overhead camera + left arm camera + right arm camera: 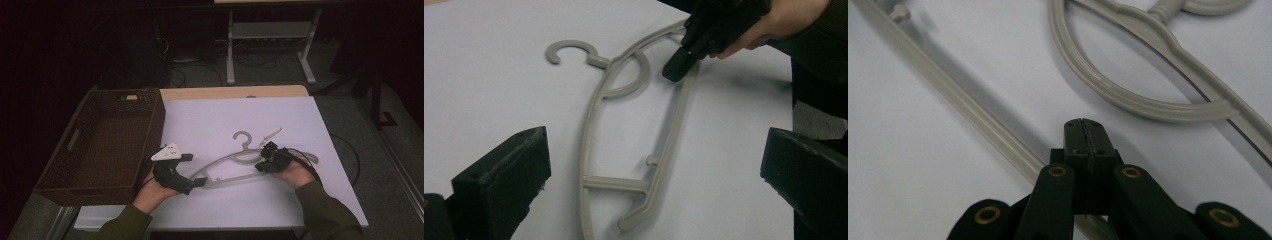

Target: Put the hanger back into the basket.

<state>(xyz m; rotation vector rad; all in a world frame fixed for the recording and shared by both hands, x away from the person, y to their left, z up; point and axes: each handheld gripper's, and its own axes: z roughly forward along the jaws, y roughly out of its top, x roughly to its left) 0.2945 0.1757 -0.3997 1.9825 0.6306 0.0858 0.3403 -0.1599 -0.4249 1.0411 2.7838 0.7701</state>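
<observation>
A pale grey plastic hanger (225, 160) lies flat on the white table cover (220, 115), its hook pointing to the far side. My left gripper (192, 171) stands open at the hanger's left end. In the left gripper view its black jaws are wide apart (654, 145), and the hanger's (669, 150) end lies on the table between and ahead of them, untouched. My right gripper (260, 167) is shut with nothing between its jaws. Its tip (1083, 125) sits at the hanger's lower bar (973, 115), near the inner ring. The left gripper view shows the right gripper (676, 67) there too.
A dark wicker basket (155, 125) stands on the table's left side, close to my left hand. Beyond the table's far edge are a metal desk frame (230, 55) and cables on the floor. White cover lies bare past the hook.
</observation>
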